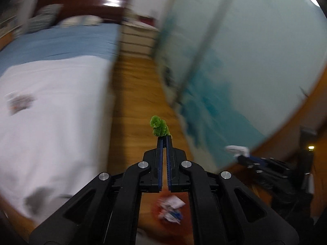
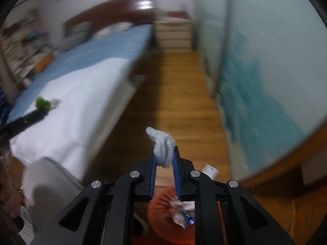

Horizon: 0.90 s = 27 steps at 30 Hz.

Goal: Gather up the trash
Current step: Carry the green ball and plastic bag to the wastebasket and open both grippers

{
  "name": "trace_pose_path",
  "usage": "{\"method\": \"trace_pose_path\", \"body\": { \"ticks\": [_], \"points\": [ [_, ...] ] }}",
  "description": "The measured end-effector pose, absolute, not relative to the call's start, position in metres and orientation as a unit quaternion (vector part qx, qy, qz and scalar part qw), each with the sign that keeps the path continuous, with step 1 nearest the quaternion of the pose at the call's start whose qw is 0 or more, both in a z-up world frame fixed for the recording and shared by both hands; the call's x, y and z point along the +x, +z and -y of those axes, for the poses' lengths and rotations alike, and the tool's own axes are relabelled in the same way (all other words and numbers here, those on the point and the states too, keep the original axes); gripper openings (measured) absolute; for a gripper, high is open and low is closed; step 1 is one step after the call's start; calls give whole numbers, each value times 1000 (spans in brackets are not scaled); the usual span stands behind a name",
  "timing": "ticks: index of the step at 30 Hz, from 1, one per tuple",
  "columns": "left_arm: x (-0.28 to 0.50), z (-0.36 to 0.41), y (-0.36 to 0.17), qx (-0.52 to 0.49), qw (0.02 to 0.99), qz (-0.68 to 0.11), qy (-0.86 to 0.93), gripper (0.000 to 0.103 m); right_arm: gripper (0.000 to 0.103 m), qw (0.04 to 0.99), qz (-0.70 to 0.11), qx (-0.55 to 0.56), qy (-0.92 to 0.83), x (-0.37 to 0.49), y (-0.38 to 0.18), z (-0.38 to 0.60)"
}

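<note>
My left gripper [image 1: 164, 137] is shut on a fuzzy green pipe-cleaner scrap [image 1: 158, 127] and holds it in the air over the wooden floor. It also shows at the left of the right wrist view [image 2: 42, 103]. My right gripper [image 2: 165, 153] is shut on a bundled white pipe-cleaner scrap [image 2: 163, 147], also held up; it shows at the right of the left wrist view [image 1: 238, 150]. Below both grippers stands an orange trash basket [image 2: 161, 208] with crumpled wrappers [image 1: 171, 209] inside.
A bed [image 1: 51, 102] with a white and blue cover fills the left. A wardrobe with teal-patterned doors [image 1: 245, 71] lines the right. A strip of wooden floor [image 2: 179, 94] runs between them to a pale drawer unit [image 2: 173, 33]. A small printed wrapper [image 1: 19, 102] lies on the bed.
</note>
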<state>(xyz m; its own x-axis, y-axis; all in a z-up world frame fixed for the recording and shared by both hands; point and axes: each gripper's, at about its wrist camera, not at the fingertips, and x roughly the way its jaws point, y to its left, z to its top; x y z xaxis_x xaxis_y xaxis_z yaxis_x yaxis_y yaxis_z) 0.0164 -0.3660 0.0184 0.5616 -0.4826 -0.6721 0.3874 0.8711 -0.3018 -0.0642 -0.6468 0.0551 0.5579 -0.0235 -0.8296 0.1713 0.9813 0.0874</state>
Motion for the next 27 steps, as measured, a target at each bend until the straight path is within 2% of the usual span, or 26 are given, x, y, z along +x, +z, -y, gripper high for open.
{"method": "trace_pose_path", "body": {
  "ticks": [4, 8, 12, 17, 22, 25, 27],
  "points": [
    [10, 468, -18, 12, 840, -446, -310, 3, 17, 850, -504, 114, -100, -96, 10, 703],
    [8, 527, -98, 84, 781, -527, -325, 3, 17, 812, -549, 154, -121, -125, -42, 736],
    [6, 534, -145, 114, 732, -593, -315, 3, 18, 792, -575, 170, -116, -139, -75, 741],
    [-3, 545, -152, 132, 722, -601, -316, 3, 18, 772, -596, 191, -110, -141, -113, 734],
    [-3, 541, -161, 123, 713, -619, -306, 3, 19, 774, -593, 198, -103, -123, -114, 726],
    [-5, 543, -166, 127, 708, -627, -301, 3, 28, 776, -589, 196, -106, -118, -114, 726],
    [-8, 542, -165, 129, 706, -630, -295, 6, 43, 778, -587, 194, -115, -118, -112, 727]
  ]
}}
